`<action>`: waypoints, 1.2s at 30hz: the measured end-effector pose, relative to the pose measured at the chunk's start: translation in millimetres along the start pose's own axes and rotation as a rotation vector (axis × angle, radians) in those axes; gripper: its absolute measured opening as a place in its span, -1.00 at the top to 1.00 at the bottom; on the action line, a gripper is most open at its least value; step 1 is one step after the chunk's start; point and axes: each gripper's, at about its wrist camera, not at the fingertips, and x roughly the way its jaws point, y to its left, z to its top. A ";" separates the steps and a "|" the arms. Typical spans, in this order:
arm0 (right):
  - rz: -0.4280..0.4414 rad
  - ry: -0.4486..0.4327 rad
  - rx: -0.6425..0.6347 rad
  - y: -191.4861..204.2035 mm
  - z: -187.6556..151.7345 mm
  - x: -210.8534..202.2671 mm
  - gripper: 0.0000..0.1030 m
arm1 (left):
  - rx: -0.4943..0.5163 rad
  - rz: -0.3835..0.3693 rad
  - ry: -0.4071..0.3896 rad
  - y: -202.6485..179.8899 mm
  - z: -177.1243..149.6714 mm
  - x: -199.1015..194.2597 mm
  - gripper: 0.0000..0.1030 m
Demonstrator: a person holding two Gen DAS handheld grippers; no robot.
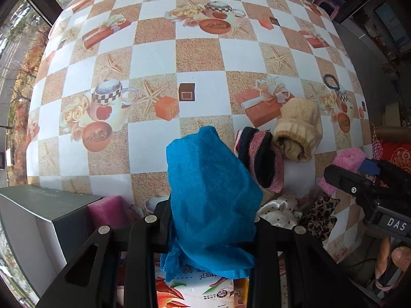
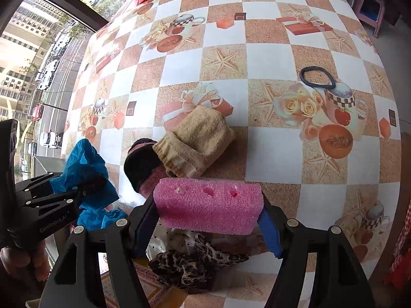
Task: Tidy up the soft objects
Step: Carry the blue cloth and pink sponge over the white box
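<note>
My left gripper (image 1: pixel 210 218) is shut on a crumpled blue cloth (image 1: pixel 210 192) and holds it above the table's near edge; the cloth also shows in the right wrist view (image 2: pixel 84 177). My right gripper (image 2: pixel 209 210) is shut on a pink foam block (image 2: pixel 209 208), held crosswise between the fingers; the block shows in the left wrist view (image 1: pixel 346 160). On the table lie a beige knitted sock (image 2: pixel 197 143), a black and pink striped sock (image 2: pixel 143 166), a white dotted cloth (image 1: pixel 277 211) and a leopard-print cloth (image 2: pixel 195 264).
A dark open box (image 1: pixel 46 213) with pink material inside stands at the near left. A printed packet (image 1: pixel 200 290) lies under my left gripper. A black hair band (image 2: pixel 317 77) lies on the checkered tablecloth (image 1: pixel 200 56). A window is at the left.
</note>
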 end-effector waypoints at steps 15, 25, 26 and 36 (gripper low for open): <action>0.007 -0.062 -0.152 100.3 -21.6 -48.7 -0.39 | 0.032 0.043 -0.149 16.6 -59.6 -70.0 0.34; -0.047 -0.076 -0.212 145.7 -67.4 -87.8 -0.39 | 0.091 0.022 -0.189 19.2 -127.4 -106.7 0.34; -0.052 -0.074 -0.216 149.4 -73.7 -91.2 -0.39 | 0.097 0.016 -0.189 19.2 -134.2 -109.5 0.34; -0.096 -0.055 -0.220 174.5 -132.8 -111.3 -0.39 | 0.186 -0.024 -0.200 18.6 -191.1 -123.8 0.33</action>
